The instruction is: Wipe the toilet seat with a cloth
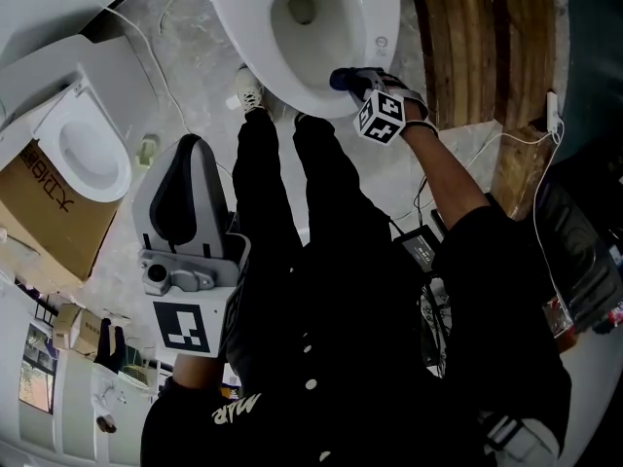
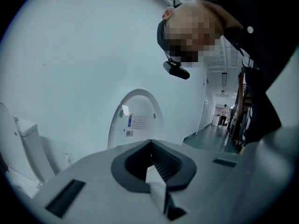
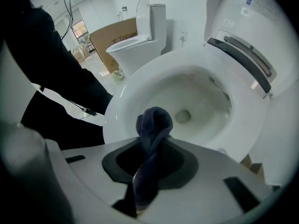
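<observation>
A white toilet (image 1: 307, 27) stands at the top of the head view with its lid (image 3: 243, 55) raised. My right gripper (image 1: 355, 84) is at the near right of the bowl's rim (image 3: 140, 87), shut on a dark blue cloth (image 3: 153, 125). The cloth's bunched end sticks out past the fingertips, over the rim's near edge; I cannot tell whether it touches. My left gripper (image 1: 185, 197) is held low at the left, well away from the toilet. It points at a white wall, its jaws together with nothing between them (image 2: 152, 164).
A second toilet (image 1: 83, 149) and a cardboard box (image 1: 44, 212) stand at the left. Wooden planks (image 1: 487, 47) lie right of the toilet, with cables (image 1: 428, 251) on the floor. The person's legs and a shoe (image 1: 250, 88) are in front of the bowl.
</observation>
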Demonstrator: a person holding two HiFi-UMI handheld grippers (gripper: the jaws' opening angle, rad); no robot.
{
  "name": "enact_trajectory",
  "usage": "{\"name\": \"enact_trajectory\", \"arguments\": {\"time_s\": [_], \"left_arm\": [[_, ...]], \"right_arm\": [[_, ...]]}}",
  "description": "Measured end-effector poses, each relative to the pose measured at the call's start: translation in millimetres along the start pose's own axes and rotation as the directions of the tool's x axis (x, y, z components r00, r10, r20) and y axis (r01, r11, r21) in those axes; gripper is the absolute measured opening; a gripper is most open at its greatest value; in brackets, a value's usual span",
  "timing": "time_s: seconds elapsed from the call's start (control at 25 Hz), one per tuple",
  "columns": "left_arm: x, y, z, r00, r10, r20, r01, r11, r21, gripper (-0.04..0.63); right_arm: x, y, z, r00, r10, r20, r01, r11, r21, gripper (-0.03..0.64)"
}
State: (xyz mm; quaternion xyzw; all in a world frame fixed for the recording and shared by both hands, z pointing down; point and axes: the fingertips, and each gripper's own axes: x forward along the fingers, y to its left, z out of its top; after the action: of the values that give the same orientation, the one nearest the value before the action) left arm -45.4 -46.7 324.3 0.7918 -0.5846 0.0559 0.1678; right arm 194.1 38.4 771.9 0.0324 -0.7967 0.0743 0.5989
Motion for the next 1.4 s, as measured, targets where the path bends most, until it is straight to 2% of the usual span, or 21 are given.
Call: {"name": "enact_trajectory", "arguments": {"time_s": [0.32,0.56,0.8,1.04,1.4], "left_arm": [[5,-1,0,1.000,-0.005,-0.004,0.005,1.000,0.001,0.008],[7,-3,-1,1.000,-0.012,-0.006,0.012,1.000,-0.002,0.008],[7,-1,-3,1.000,-0.012,-0.011,0.012,1.000,-0.001,0.008],[10,-3,-3,1.000,-0.013,-0.013,0.013,1.000,-0.002,0.008],[10,-4,-3,1.000,-0.005,-0.013,0.005,1.000,-0.002,0.008]], "right_arm": [[-8,24,1,0.991,0.090,0.098,-0.099,0.991,0.086,0.081],[-10,45,8,0.976,0.155,0.153,-0.168,0.983,0.073,0.081],[-10,67,14,0.964,0.210,0.165,-0.214,0.977,0.005,0.081],[-7,90,22,0.960,0.244,0.140,-0.223,0.964,-0.148,0.081],[0,98,39,0.956,0.264,0.127,-0.231,0.946,-0.226,0.081]]}}
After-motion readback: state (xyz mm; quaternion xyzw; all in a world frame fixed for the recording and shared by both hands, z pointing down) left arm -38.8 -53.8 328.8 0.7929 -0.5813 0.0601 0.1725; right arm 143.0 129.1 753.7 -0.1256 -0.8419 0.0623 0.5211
